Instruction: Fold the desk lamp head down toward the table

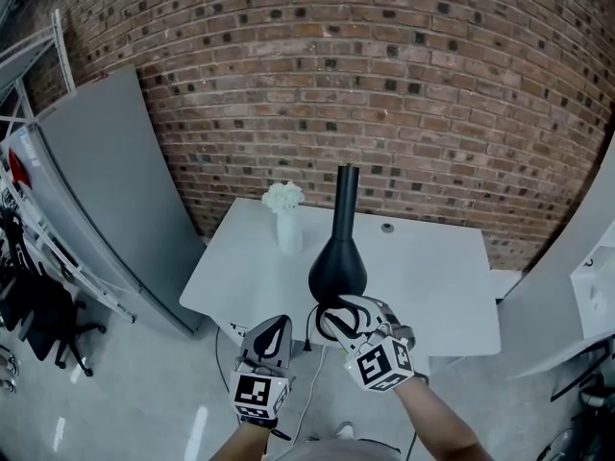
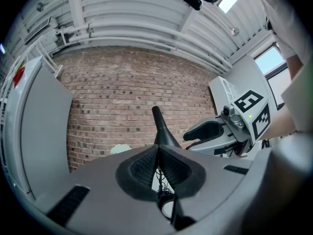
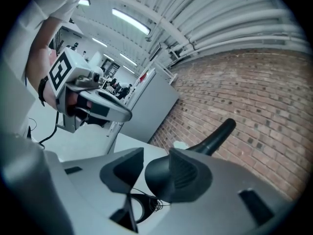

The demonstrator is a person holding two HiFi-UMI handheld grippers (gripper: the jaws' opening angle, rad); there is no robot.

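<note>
The black desk lamp (image 1: 337, 269) stands at the white table's (image 1: 442, 286) near edge, its bulb-shaped head low and its slim neck pointing straight up. My right gripper (image 1: 338, 317) is just below the head, open. In the right gripper view the lamp head (image 3: 164, 182) lies between the jaws of the right gripper (image 3: 156, 156): it sits against the right pad (image 3: 188, 173), and a gap shows before the left one. My left gripper (image 1: 272, 329) hangs lower left of the lamp, shut with nothing in it; its pads (image 2: 146, 165) meet in front of the lamp (image 2: 160, 126).
A white vase of white flowers (image 1: 286, 219) stands on the table left of the lamp, and a small round fitting (image 1: 387, 227) lies farther back. A coiled cable (image 3: 149, 204) lies by the lamp's foot. A grey panel (image 1: 106, 190) leans at the left; a brick wall (image 1: 384, 84) is behind.
</note>
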